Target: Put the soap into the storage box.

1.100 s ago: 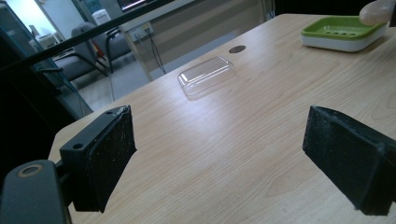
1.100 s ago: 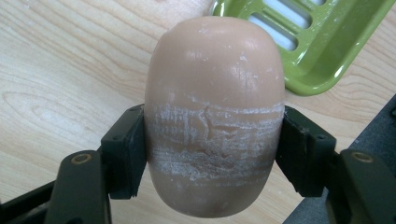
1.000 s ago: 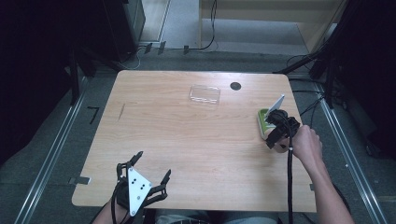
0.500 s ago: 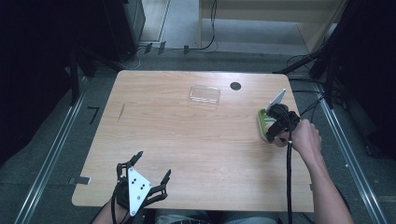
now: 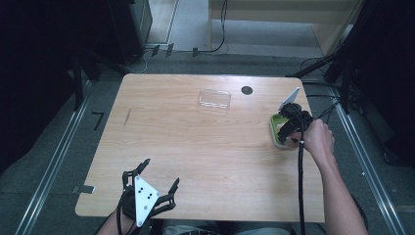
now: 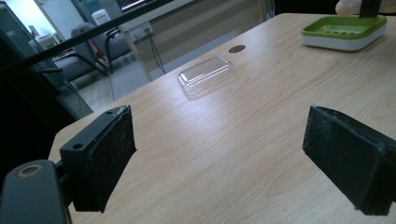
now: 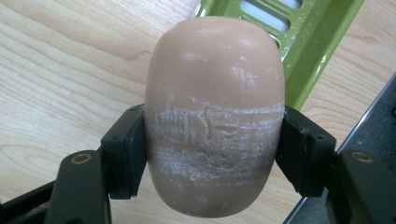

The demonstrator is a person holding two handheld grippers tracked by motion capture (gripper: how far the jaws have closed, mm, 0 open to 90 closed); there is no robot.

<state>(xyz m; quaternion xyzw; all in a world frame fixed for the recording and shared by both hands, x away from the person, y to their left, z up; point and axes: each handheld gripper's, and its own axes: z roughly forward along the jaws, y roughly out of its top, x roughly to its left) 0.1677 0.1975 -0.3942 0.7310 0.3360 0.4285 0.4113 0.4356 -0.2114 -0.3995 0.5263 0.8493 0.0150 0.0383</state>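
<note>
A beige oval bar of soap [image 7: 214, 116] sits clamped between the jaws of my right gripper [image 7: 212, 154], held above the wood beside a green slotted soap dish [image 7: 299, 37]. From above, that gripper [image 5: 288, 128] hovers over the green and white soap dish [image 5: 274, 132] at the table's right edge. The dish [image 6: 343, 30] also appears far off in the left gripper view. A clear plastic lid [image 5: 214, 99] lies at the table's far middle, and the same lid [image 6: 206, 74] is ahead of my left gripper [image 6: 219, 158]. My left gripper [image 5: 159, 188] rests open at the near left edge, holding nothing.
A small dark round hole [image 5: 246, 90] marks the wooden table [image 5: 195, 147] near its far edge, right of the lid. A black cable [image 5: 299, 181] trails along the right forearm. Dark floor and metal rails surround the table.
The right gripper with the soap has shifted slightly over the dish. The left gripper has stayed still.
</note>
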